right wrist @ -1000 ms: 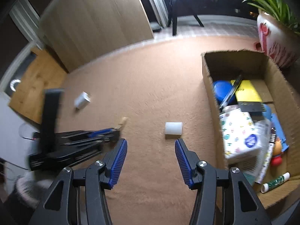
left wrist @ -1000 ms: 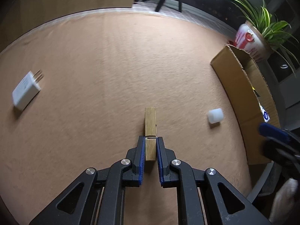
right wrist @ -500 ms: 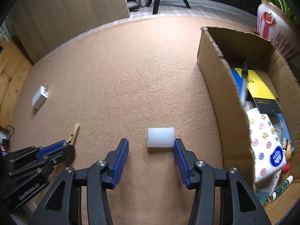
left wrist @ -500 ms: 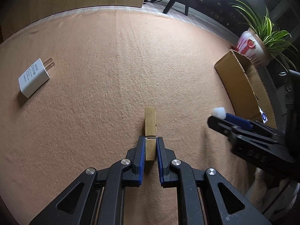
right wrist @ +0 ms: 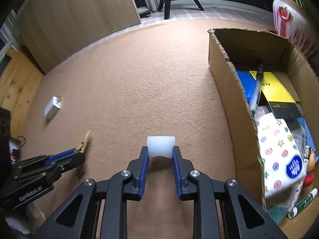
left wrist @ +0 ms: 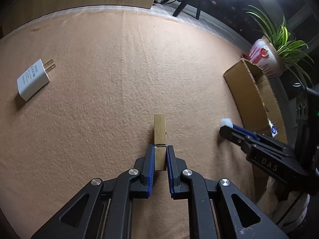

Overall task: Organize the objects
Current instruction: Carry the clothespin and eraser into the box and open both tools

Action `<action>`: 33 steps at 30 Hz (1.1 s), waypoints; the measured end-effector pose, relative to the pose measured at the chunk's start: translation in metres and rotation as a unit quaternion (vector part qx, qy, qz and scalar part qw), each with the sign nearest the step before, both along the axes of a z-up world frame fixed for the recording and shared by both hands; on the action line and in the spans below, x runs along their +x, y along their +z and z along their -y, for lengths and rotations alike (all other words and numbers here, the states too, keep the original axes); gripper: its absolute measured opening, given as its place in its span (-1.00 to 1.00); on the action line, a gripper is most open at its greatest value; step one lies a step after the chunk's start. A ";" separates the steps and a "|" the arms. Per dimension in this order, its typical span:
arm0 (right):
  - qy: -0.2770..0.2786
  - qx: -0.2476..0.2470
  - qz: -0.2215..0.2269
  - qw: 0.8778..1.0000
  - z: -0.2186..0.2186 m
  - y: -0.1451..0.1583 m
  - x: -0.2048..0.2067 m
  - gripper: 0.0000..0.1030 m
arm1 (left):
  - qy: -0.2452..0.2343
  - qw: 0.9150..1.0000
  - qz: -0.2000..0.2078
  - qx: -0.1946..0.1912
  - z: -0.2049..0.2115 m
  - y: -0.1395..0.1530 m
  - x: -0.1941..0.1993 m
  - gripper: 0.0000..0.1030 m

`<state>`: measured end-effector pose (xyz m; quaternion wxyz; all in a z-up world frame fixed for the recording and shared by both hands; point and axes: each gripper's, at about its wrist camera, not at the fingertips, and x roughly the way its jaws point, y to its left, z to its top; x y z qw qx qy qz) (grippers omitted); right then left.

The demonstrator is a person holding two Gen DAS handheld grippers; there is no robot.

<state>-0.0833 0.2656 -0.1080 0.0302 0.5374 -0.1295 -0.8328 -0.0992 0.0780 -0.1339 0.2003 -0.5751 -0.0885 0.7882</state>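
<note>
- Box contents show only in the right wrist view: the cardboard box [right wrist: 225,91] holds a pen [right wrist: 257,87], yellow packet [right wrist: 277,89] and patterned pack [right wrist: 279,151].
- Right gripper [right wrist: 160,153] has just closed, its pads pinching the white, translucent, soft-edged block [right wrist: 161,146] on the carpet [right wrist: 139,91], left of the box.
- Left gripper [left wrist: 160,156] clamps a wooden clothespin [left wrist: 159,131]; a charger [left wrist: 32,79] lies far left.

The charger [right wrist: 52,108] lies far left of the box [right wrist: 225,83] on the carpet [right wrist: 139,79].
</note>
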 end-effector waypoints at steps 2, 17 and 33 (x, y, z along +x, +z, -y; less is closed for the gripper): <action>0.002 -0.009 -0.010 1.000 -0.002 0.010 0.007 -0.60 | -0.003 1.000 -0.004 0.005 -0.004 0.005 0.001 -0.76; -0.078 0.025 -0.081 0.993 -0.083 0.073 0.081 -0.60 | -0.091 0.994 -0.048 0.046 -0.084 0.064 0.014 -0.76; -0.137 0.013 -0.077 0.987 -0.155 0.065 0.108 -0.60 | -0.185 0.979 -0.068 0.055 -0.233 0.082 -0.003 -0.76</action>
